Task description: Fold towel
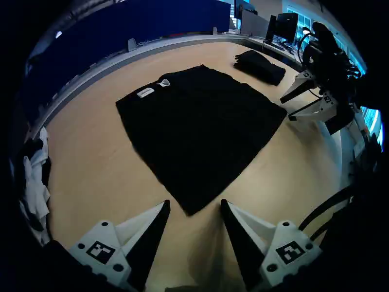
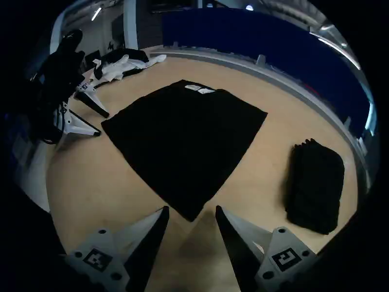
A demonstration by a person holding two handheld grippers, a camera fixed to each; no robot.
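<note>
Left gripper view: left gripper (image 1: pixel 193 214) jaws wide apart, holding nothing. Black towel (image 1: pixel 199 126) lies spread flat on the wooden table (image 1: pixel 87 165), one corner just ahead of the fingertips.

Right gripper view: right gripper (image 2: pixel 192 214) jaws equally wide, empty; a towel corner points at the gap. Folded dark stack (image 2: pixel 313 190) lies to the right, apart from the towel.

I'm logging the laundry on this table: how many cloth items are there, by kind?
Black towel, spread flat: 1
Folded black bundle: 1
Heap of white and black cloth: 1
Total: 3
</note>
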